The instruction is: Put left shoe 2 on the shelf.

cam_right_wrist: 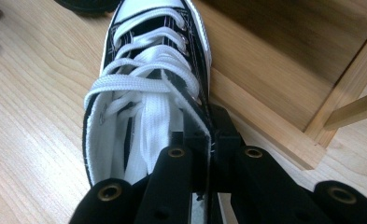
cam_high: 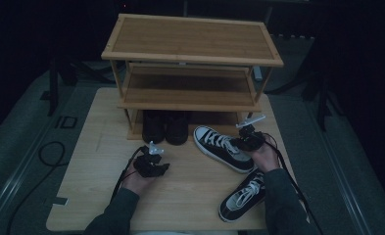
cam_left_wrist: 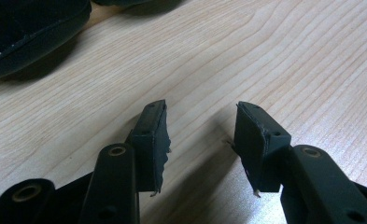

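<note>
I held a two-jaw gripper in each hand at a pale wooden table (cam_high: 180, 196), with a three-tier bamboo shoe rack (cam_high: 190, 63) standing at the far edge.

My right gripper (cam_high: 249, 138) was clamped shut on the side wall of a black canvas sneaker with white laces (cam_high: 223, 148), one jaw inside the shoe's opening and one outside, near the heel end. From the right gripper view, the same sneaker (cam_right_wrist: 144, 98) ran straight away from the jaws, toe pointing toward the rack's bottom frame (cam_right_wrist: 265, 126), which lay just beside its right edge. In the high view, the shoe's long axis ran on a diagonal, toe toward the rack's lowest shelf and heel toward my right hand. That shelf lay just beyond the toe, so I judged the coming move turned on swinging the toe in line with the open space to the right of a pair of dark shoes (cam_high: 165, 127) already parked there.

The matching second sneaker (cam_high: 243, 195) lay on the table near the front edge, just beside my right forearm and well apart from my left hand.

My left gripper (cam_high: 152, 164) rested low over bare table, jaws standing open with nothing between them; in the left gripper view its pads (cam_left_wrist: 153, 140) framed only wood grain, with a dark shoe (cam_left_wrist: 27, 32) at the upper left corner.
</note>
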Tool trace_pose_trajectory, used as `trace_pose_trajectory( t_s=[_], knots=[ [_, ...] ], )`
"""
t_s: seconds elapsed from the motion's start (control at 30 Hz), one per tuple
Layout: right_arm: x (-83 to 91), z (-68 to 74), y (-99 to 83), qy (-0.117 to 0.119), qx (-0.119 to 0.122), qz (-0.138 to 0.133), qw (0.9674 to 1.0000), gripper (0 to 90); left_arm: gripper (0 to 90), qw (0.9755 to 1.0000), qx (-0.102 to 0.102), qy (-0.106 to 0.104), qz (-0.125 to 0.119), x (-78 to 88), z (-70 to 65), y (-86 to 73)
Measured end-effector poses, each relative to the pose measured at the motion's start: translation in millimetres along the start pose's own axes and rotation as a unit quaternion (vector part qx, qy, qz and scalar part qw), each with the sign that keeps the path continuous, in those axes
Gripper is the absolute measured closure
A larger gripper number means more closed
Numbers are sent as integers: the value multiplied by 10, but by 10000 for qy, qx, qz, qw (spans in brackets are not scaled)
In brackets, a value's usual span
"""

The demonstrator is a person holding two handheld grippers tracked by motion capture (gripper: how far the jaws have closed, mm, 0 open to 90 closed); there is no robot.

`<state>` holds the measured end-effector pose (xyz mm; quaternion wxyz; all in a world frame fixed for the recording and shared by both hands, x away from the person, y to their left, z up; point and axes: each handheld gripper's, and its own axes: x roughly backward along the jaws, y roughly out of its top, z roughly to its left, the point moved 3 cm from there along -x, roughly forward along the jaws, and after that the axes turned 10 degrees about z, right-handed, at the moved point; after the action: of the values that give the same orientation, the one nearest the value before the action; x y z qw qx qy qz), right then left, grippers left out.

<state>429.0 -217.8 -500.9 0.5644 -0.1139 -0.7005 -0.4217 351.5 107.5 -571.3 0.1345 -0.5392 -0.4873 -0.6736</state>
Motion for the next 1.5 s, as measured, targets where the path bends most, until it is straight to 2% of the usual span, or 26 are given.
trace_pose_trajectory(
  t_s=[0.5, 0.53, 0.63, 0.83, 1.1, 1.5],
  knots=[
    [146, -74, -7, 77, 123, -100, 9998, 883, 546, 10000, 3, -1, -3, 0, 0, 0],
    [182, -81, 0, 162, 157, -152, 9996, 884, 546, 10000, 5, -1, -2, 0, 0, 0],
    [211, -88, 11, 149, 209, -171, 9995, 884, 546, 10000, 6, -3, -5, 0, 0, -1],
    [265, -108, 18, 271, 272, -265, 9989, 884, 546, 10000, 12, 1, -10, 0, 2, -1],
    [339, -93, 38, 390, 513, -315, 9974, 884, 546, 10000, 16, -5, -17, 0, 0, -1],
    [497, -121, 81, 540, 566, -386, 9962, 884, 546, 10000, 19, 5, -27, -1, 0, 0]
  ],
)
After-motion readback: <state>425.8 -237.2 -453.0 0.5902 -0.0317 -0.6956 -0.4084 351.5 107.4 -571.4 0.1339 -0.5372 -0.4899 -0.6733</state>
